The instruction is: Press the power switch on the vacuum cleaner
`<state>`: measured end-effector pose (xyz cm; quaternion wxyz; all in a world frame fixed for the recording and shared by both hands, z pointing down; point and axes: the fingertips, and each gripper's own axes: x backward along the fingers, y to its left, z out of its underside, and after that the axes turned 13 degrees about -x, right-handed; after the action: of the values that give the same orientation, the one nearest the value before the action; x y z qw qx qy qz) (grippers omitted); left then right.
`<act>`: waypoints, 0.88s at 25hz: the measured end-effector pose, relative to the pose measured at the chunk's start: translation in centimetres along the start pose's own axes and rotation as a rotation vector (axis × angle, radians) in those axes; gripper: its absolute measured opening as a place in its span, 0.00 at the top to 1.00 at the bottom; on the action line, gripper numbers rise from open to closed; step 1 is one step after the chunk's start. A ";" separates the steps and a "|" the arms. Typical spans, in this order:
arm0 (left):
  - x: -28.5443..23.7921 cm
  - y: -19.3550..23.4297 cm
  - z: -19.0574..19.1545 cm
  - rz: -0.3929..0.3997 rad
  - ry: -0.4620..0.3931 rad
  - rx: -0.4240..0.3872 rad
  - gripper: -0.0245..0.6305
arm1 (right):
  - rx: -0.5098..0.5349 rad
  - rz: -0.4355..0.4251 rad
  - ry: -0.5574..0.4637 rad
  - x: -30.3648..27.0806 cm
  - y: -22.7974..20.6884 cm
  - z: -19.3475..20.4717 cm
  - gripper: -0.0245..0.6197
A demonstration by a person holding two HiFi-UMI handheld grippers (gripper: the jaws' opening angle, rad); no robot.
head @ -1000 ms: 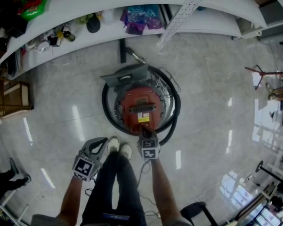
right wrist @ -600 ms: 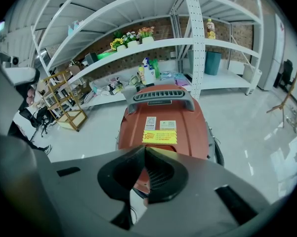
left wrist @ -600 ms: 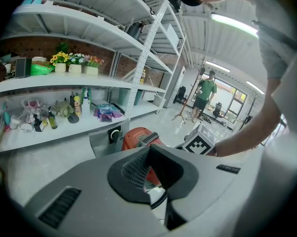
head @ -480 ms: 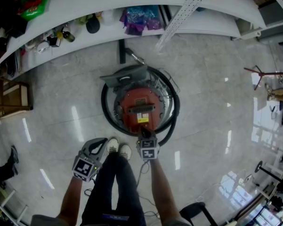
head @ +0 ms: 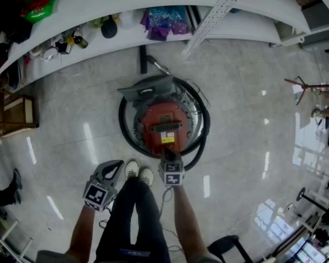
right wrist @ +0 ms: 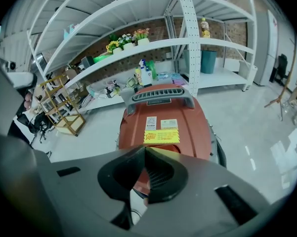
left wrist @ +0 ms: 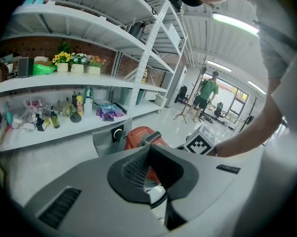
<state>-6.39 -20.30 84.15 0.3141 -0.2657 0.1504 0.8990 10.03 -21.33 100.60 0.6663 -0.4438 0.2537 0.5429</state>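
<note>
The vacuum cleaner (head: 163,124) is a round canister with a red top, a black handle and a yellow label (right wrist: 161,136). A black hose (head: 122,126) coils around it on the floor. My right gripper (head: 169,153) is shut and empty, its tips at the near edge of the red top (right wrist: 163,115). The jaws hide what lies under them, so I cannot make out a switch. My left gripper (head: 118,165) is also shut and empty, held off to the left beside my shoes (head: 138,172). In the left gripper view the vacuum cleaner (left wrist: 141,135) shows beyond the jaws.
White shelving (head: 126,15) with bottles and bags runs behind the vacuum. A wooden rack (head: 11,114) stands at left, a tripod stand (head: 309,86) at right and a chair (head: 230,248) at lower right. A person in green (left wrist: 206,92) stands far off.
The grippers and the vacuum have stayed almost still. A bystander's foot at the lower left edge has shifted further out of view.
</note>
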 end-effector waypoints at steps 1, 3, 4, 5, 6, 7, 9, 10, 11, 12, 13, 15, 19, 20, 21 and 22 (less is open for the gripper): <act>0.0 -0.1 0.0 0.001 -0.002 0.001 0.95 | 0.010 0.006 0.005 0.0 -0.1 0.0 0.94; -0.1 -0.2 -0.1 0.004 -0.006 0.001 0.95 | 0.024 0.012 0.018 0.1 -0.3 0.1 0.94; -0.1 -0.3 -0.2 0.006 -0.006 0.002 0.95 | 0.027 0.012 0.021 0.0 -0.3 0.2 0.94; -0.1 -0.4 -0.2 0.007 -0.007 0.002 0.95 | 0.027 0.012 0.023 -0.1 -0.4 0.3 0.94; -0.2 -0.4 -0.3 0.008 -0.010 0.003 0.95 | 0.022 0.009 0.025 -0.1 -0.4 0.4 0.94; -0.1 -0.5 -0.4 0.007 -0.013 0.004 0.95 | 0.013 0.005 0.027 -0.2 -0.4 0.4 0.94; 0.1 -0.6 -0.5 0.006 -0.014 0.008 0.95 | 0.003 -0.005 0.021 0.1 -0.3 0.1 0.94; 0.2 -0.6 -0.6 0.005 -0.014 0.008 0.95 | 0.003 -0.012 0.015 0.3 -0.1 -0.1 0.94; 0.3 -0.6 -0.8 0.005 -0.015 0.009 0.95 | 0.007 -0.020 0.010 0.5 0.1 -0.4 0.94; 0.5 -0.6 -0.9 0.004 -0.018 0.008 0.95 | 0.011 -0.028 0.005 0.8 0.3 -0.6 0.94; 0.6 -0.5 -1.1 0.002 -0.022 0.007 0.95 | 0.013 -0.036 0.000 1.0 0.6 -0.8 0.94; 0.8 -0.5 -1.4 0.001 -0.029 0.004 0.95 | 0.010 -0.042 -0.006 1.4 0.9 -1.1 0.94; 1.3 -0.8 -2.3 0.003 -0.037 0.000 0.95 | 0.011 -0.038 -0.013 2.2 1.1 -1.4 0.94; 1.5 -0.9 -2.6 0.004 -0.039 -0.004 0.95 | 0.013 -0.041 -0.016 2.6 1.3 -1.5 0.94; 1.7 -1.1 -2.8 0.005 -0.040 -0.010 0.95 | 0.012 -0.046 -0.019 2.9 1.5 -1.5 0.94; 1.9 -1.3 -3.0 0.007 -0.042 -0.017 0.95 | 0.009 -0.050 -0.021 3.3 1.6 -1.6 0.94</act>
<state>-5.67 -19.72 80.50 0.3117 -0.2490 0.1372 0.9066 9.66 -21.02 96.59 0.6842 -0.4413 0.2379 0.5296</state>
